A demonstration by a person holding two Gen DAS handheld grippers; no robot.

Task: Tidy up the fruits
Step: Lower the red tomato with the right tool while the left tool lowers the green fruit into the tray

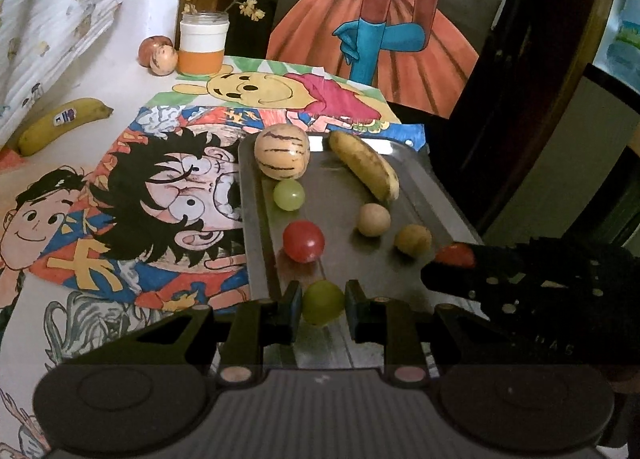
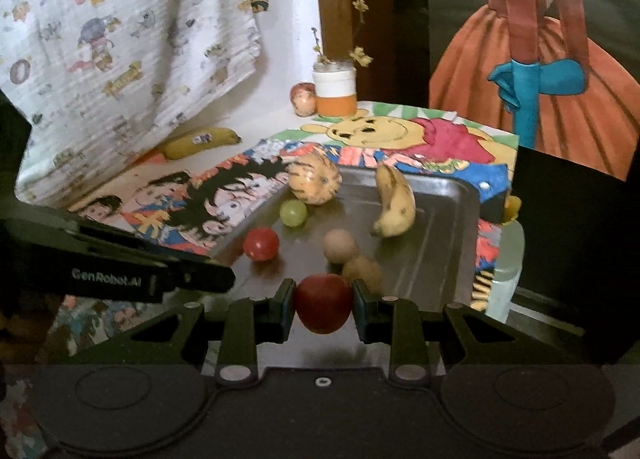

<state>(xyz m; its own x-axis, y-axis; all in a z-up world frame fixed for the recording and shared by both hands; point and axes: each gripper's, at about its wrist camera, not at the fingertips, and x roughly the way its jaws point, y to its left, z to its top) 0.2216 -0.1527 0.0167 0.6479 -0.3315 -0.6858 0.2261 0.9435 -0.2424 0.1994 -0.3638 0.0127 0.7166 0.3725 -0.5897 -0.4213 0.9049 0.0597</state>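
Pinching a green grape between its pads, the left gripper hangs over the metal tray's near edge. Beside it the right gripper clamps a red tomato above the same edge. Farther in lie another tomato, a second grape, two tan round fruits, a spotted banana and a striped melon at the far corner.

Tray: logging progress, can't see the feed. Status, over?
Left gripper shut on green grape. Right gripper shut on tomato. Both over tray, which holds six fruits. Nothing in the way.
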